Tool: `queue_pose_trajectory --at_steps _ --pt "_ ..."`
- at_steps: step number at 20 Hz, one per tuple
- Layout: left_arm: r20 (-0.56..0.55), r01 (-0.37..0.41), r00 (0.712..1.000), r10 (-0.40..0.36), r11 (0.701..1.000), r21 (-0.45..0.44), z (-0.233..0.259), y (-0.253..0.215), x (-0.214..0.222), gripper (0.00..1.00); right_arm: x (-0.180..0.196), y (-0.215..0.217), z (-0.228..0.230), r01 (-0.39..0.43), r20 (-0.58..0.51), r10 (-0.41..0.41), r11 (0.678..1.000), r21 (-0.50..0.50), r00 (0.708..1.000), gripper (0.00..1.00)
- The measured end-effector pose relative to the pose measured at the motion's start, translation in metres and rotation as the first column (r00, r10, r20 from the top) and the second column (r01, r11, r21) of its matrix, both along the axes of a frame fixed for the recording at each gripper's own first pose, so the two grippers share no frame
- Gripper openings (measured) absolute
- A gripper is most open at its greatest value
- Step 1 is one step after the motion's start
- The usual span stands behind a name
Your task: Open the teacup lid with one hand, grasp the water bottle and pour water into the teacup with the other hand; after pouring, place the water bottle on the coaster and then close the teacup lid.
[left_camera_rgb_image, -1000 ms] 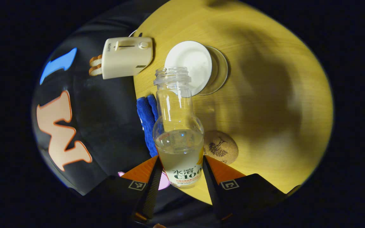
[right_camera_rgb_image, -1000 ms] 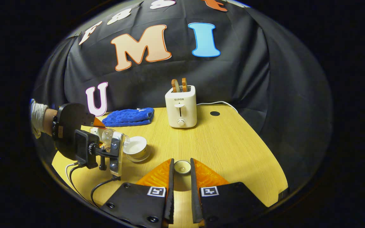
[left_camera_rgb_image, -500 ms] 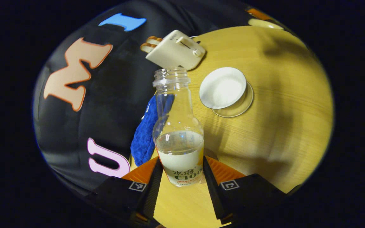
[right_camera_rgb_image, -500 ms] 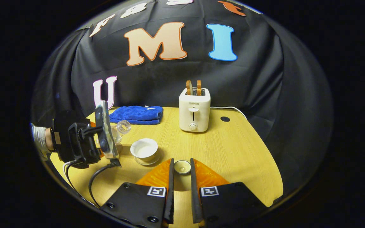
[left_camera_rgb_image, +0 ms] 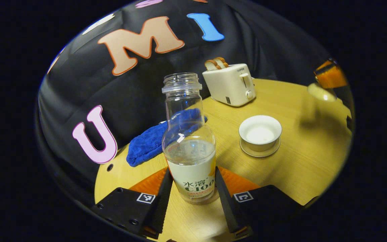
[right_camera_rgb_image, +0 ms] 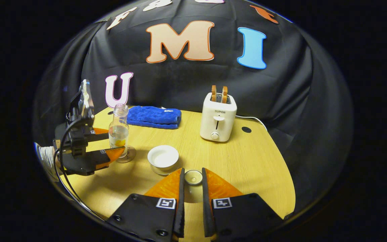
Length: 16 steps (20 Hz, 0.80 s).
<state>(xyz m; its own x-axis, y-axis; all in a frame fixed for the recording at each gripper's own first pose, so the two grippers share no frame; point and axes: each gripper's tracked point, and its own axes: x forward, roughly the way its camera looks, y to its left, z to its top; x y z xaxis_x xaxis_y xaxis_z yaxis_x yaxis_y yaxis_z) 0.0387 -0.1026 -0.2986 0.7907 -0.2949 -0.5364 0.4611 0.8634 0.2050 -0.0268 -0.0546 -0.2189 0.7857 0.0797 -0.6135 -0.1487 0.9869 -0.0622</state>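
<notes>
The left gripper (left_camera_rgb_image: 190, 188) is held level, its fingers closed on the water bottle (left_camera_rgb_image: 188, 141). The right gripper (right_camera_rgb_image: 191, 188) is clamped on the teacup lid (right_camera_rgb_image: 193, 177).

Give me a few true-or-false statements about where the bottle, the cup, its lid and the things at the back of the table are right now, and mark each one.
1. The water bottle stands upright between the left gripper's fingers. True.
2. The teacup has its lid on. False: the cup is open, and the lid sits between the right gripper's fingers.
3. The bottle is capped. False: its mouth is open, with no cap on it.
4. Two slices of toast stick up from the toaster. True.
5. The blue cloth lies under the teacup. False: it lies near the wall, apart from the cup.
</notes>
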Motion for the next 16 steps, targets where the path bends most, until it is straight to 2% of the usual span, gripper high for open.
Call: queue_pose_trajectory --at_steps 2,4,8,9,11,12,16 --pt "-0.014 -0.044 0.999 0.043 0.995 -0.093 -0.001 0.003 0.000 0.69 0.002 0.009 0.002 -0.012 -0.003 0.012 1.000 -0.007 1.000 0.26" --pt "-0.010 -0.084 0.996 0.084 0.986 -0.142 0.000 0.008 0.004 0.70 0.003 0.017 0.003 -0.026 -0.006 0.026 1.000 -0.015 1.000 0.26" --pt "-0.015 -0.103 0.995 0.102 0.973 -0.205 -0.003 0.010 0.009 0.70 0.003 0.030 0.002 -0.053 -0.015 0.053 0.998 -0.034 0.998 0.27" --pt "-0.027 -0.107 0.994 0.104 0.971 -0.216 -0.007 0.008 0.009 0.72 0.003 0.031 0.002 -0.058 -0.017 0.057 0.998 -0.037 0.998 0.24" --pt "-0.032 -0.113 0.994 0.108 0.964 -0.241 -0.009 0.008 0.009 0.71 0.002 0.036 0.005 -0.063 -0.010 0.062 0.997 -0.033 0.998 0.26" --pt "-0.024 -0.114 0.993 0.112 0.960 -0.254 -0.008 0.008 0.011 0.72 0.002 0.037 0.008 -0.066 -0.006 0.065 0.997 -0.032 0.998 0.24" --pt "-0.041 -0.117 0.993 0.110 0.959 -0.257 -0.010 0.009 0.007 0.72 0.004 0.040 0.005 -0.066 -0.009 0.066 0.997 -0.030 0.998 0.26"
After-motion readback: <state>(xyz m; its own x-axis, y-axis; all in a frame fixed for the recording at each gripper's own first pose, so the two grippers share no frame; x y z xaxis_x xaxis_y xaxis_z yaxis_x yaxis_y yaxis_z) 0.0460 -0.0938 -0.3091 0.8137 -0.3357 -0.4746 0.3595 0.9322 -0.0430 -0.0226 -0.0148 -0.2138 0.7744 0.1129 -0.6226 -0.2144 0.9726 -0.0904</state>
